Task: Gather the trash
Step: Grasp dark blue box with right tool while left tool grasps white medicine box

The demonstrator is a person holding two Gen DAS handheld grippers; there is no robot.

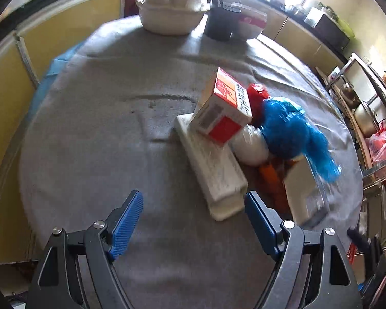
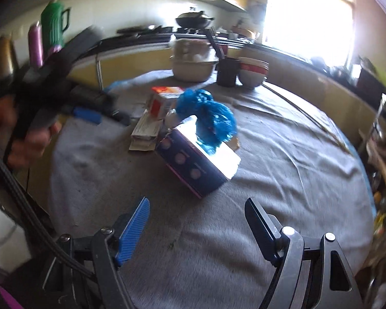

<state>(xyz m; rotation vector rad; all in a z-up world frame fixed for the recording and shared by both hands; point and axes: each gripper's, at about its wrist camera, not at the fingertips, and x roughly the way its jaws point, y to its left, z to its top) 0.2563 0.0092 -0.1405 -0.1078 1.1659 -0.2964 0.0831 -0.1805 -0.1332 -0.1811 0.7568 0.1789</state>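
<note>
- I hold my left gripper over the grey tablecloth, jaws spread wide with nothing between them.
- My right gripper is also empty, its jaws parted wide above the cloth.
- The trash is heaped in one pile, and I place everything from the red-and-white carton.
- The carton leans on a long white box, which reaches toward my left gripper's right finger.
- Just beside the carton sit a red wrapper, a white ball and a crumpled blue plastic bag.
- A purple box lies below the bag, nearest my right gripper.
- Beyond the carton, at the table's far edge, stand a white basin, a dark cup and stacked bowls.
</note>
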